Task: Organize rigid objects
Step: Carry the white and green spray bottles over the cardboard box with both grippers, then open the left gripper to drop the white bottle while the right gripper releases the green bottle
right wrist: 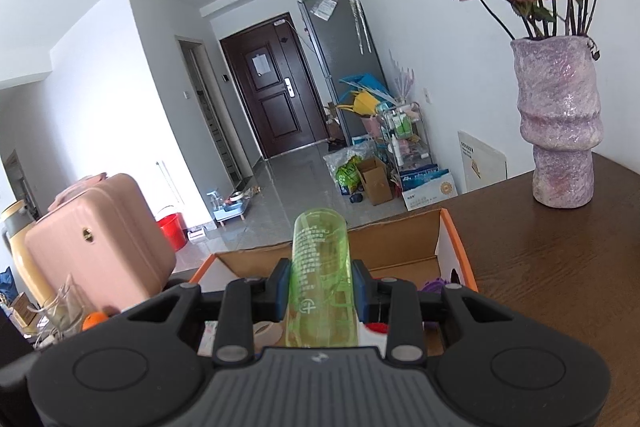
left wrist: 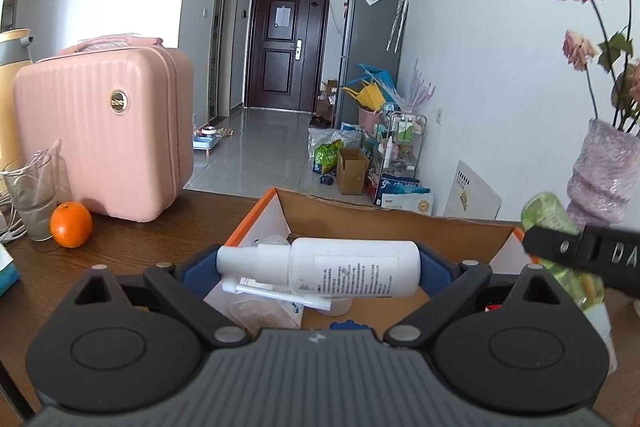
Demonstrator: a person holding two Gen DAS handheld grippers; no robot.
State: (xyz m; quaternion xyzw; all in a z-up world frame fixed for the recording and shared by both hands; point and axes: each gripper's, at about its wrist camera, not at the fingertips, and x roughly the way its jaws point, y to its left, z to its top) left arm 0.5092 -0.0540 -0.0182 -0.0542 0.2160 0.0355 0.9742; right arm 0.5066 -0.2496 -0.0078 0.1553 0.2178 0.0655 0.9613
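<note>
Both grippers hovered over the cardboard box (left wrist: 384, 217) near the table's far edge: the left gripper (left wrist: 318, 267) clamped a white spray bottle (left wrist: 320, 265) crosswise, the right gripper (right wrist: 322, 285) a green bottle (right wrist: 322, 279) pointing forward.

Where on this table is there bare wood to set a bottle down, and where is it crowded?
Bare wood lies between the cardboard box and the purple vase, and between the orange and the box. The corner with the glass and pink case is crowded.
</note>
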